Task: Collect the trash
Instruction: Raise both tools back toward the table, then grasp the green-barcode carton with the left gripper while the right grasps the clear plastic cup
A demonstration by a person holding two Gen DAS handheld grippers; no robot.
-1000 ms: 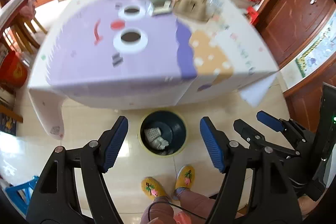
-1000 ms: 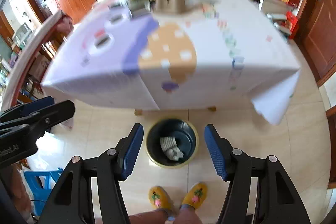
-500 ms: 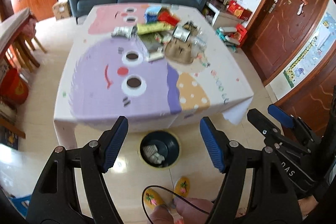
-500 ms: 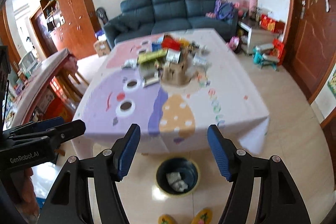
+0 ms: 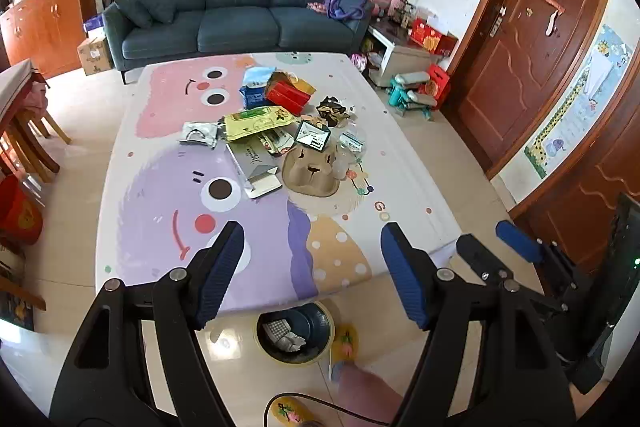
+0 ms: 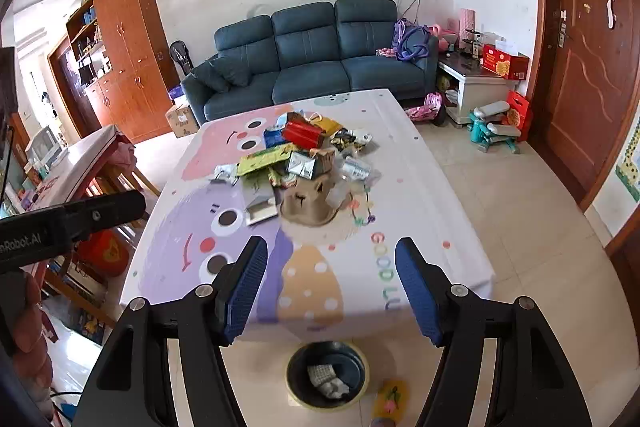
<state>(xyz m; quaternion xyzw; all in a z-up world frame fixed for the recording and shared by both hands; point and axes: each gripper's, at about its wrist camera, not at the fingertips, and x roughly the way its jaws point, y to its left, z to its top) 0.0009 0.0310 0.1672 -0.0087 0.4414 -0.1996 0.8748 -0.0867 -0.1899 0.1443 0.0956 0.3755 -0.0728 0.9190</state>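
A table (image 5: 400, 187) under a cartoon-printed cloth is filling the middle of both views, and the trash pile (image 5: 280, 131) is sitting around its centre, reaching toward the far edge, well apart from the near edge. A dark bin (image 6: 326, 375) is standing on the floor just under that near edge, already holding a few crumpled scraps, with the person's yellow slipper (image 5: 346, 341) beside it. In the pile, a tan paper bag (image 5: 312, 173) and a white box (image 5: 256, 167) are lying nearest, a yellow-green packet (image 5: 258, 119) behind them; what looks like clear plastic beside the bag is hard to make out. The step in hand seems to be reaching back for another piece: going for the nearest loose item first should avoid dragging the cloth or scattering the heap. The left claw (image 5: 312, 275) is hanging wide open, holding and touching nothing; the right claw (image 6: 330, 287) is likewise spread wide and empty above the near edge.
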